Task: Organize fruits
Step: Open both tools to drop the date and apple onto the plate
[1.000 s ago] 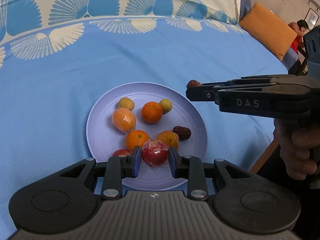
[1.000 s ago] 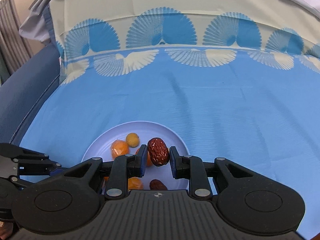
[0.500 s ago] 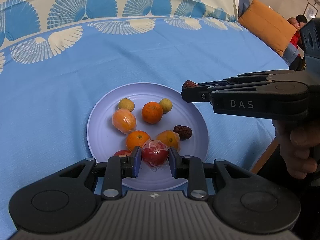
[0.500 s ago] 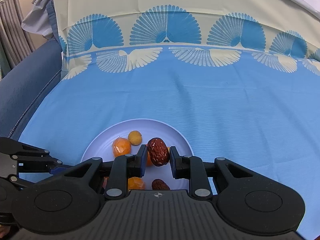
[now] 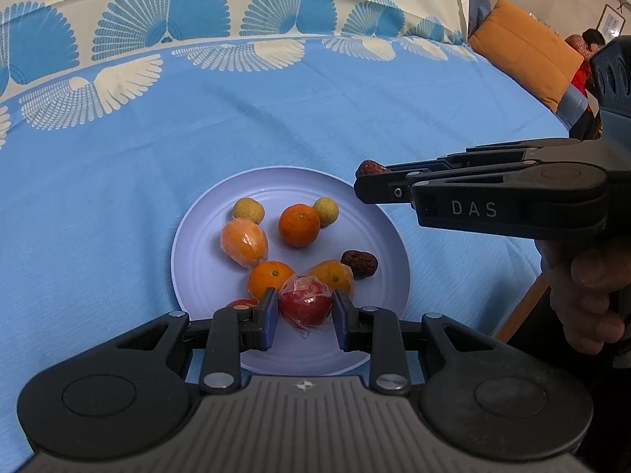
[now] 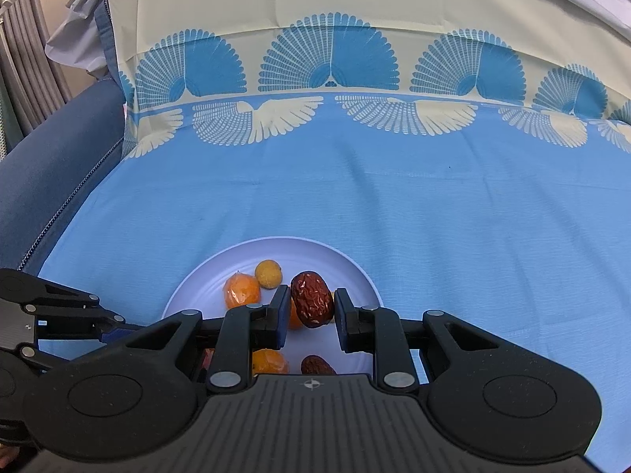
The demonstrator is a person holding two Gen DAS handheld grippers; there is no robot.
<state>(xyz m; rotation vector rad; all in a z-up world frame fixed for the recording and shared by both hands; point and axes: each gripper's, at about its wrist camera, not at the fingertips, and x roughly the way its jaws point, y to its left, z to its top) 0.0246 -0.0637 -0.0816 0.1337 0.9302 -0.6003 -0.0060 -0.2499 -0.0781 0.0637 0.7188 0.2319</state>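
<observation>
Above plate [image 6: 355, 272]: gripper-held date [image 6: 311, 304]

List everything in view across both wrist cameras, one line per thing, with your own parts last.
plate: one, pale lilac, on the bedspread
oranges: four, orange, on the plate; at least two in clear wrap
small round fruits: two, yellow-green, far side of the plate
red dates: two, dark red; one in the right hand-held gripper, one on the plate
wrapped red fruit: one, red, in the left hand-held gripper
second red fruit: one, mostly hidden behind the left finger
bedspread: one, blue with cream fan pattern
cushion: one, orange, far right
left hand-held gripper: black, closed on the wrapped red fruit
right hand-held gripper: black, closed on a date
hand: one, holding the right gripper's handle
</observation>
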